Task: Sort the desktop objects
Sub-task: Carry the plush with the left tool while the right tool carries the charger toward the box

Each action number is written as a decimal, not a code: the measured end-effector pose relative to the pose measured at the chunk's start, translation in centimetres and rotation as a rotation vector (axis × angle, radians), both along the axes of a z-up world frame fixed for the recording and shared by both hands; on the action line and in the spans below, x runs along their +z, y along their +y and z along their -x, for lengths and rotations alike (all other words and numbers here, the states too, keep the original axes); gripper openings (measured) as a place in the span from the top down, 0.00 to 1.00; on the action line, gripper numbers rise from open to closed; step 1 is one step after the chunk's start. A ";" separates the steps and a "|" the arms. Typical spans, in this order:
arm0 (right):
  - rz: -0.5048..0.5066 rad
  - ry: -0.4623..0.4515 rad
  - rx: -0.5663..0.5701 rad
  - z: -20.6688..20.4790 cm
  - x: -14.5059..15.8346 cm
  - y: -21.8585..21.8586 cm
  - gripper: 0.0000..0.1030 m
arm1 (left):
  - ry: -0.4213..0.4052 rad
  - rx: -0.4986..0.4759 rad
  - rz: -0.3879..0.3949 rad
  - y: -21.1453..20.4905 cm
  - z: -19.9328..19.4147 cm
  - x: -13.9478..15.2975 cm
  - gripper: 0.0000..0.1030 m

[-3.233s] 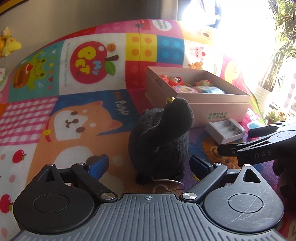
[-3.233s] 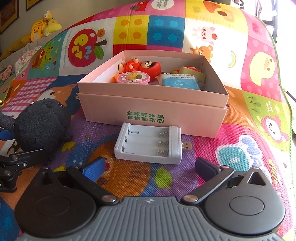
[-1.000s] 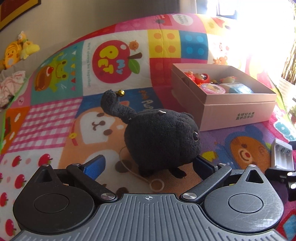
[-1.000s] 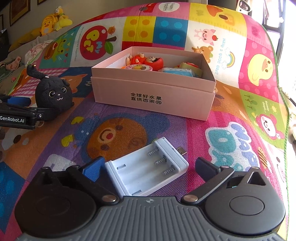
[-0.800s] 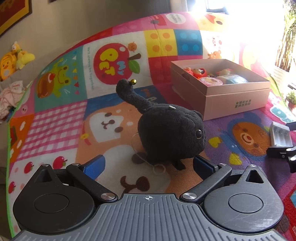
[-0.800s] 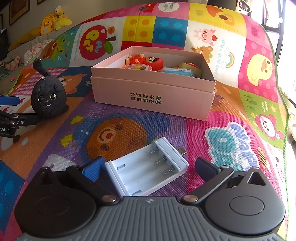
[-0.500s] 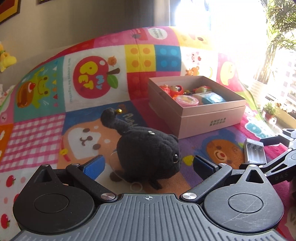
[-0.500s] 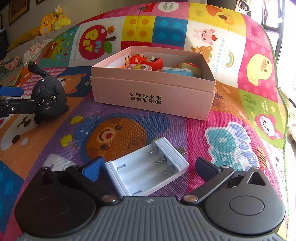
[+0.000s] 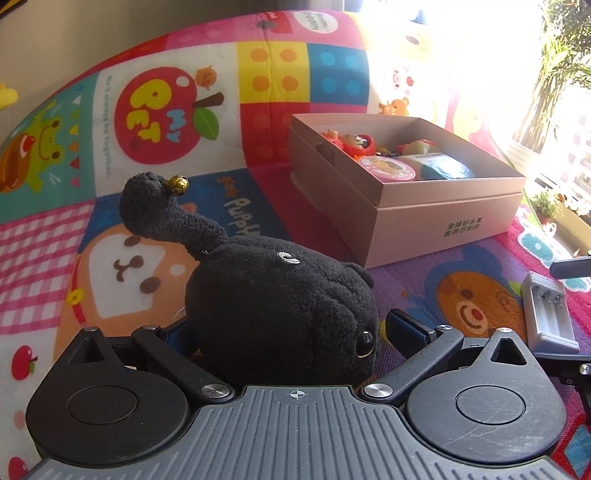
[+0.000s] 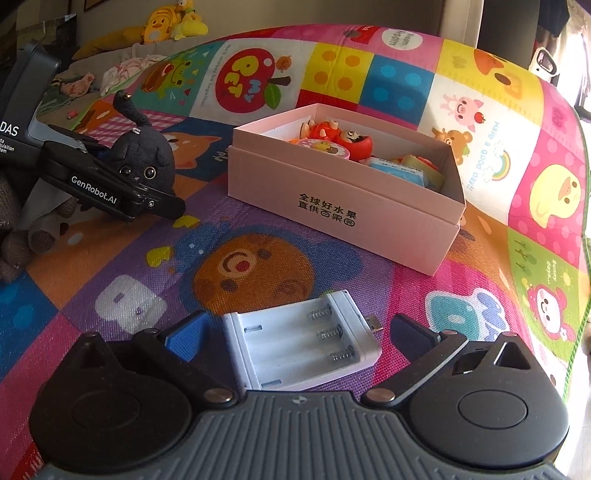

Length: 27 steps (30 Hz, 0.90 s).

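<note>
I am bracketing the black plush cat toy with the left gripper; its jaws are standing wide, the blue right pad clear of the fur, nothing gripped. The toy is sitting on the colourful cartoon play mat, near the open pink cardboard box. I am advising a squeeze low across the soft body. The right gripper is straddling the white plastic battery charger, jaws apart, gripping nothing.

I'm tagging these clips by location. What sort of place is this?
Probably a home living room or playroom: a cartoon play mat covers the surface, plush toys sit on what looks like a sofa behind, and potted plants stand by a sunny window.
</note>
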State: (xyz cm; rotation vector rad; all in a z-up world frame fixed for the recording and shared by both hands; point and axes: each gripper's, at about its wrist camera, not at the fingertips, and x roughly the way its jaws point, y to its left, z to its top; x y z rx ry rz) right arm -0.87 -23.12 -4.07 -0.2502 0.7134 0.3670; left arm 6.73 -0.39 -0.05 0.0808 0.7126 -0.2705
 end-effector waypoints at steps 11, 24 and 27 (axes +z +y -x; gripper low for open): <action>-0.045 0.055 0.048 1.2 0.2 0.7 0.00 | -0.003 0.005 0.007 0.0 0.2 -0.1 0.00; -0.077 0.067 0.014 -0.5 -0.1 0.1 0.00 | 0.000 0.014 0.028 0.2 0.4 -0.1 0.00; -0.078 0.083 0.024 -1.2 -0.1 0.4 0.00 | -0.008 0.017 0.053 0.5 0.6 -0.1 0.00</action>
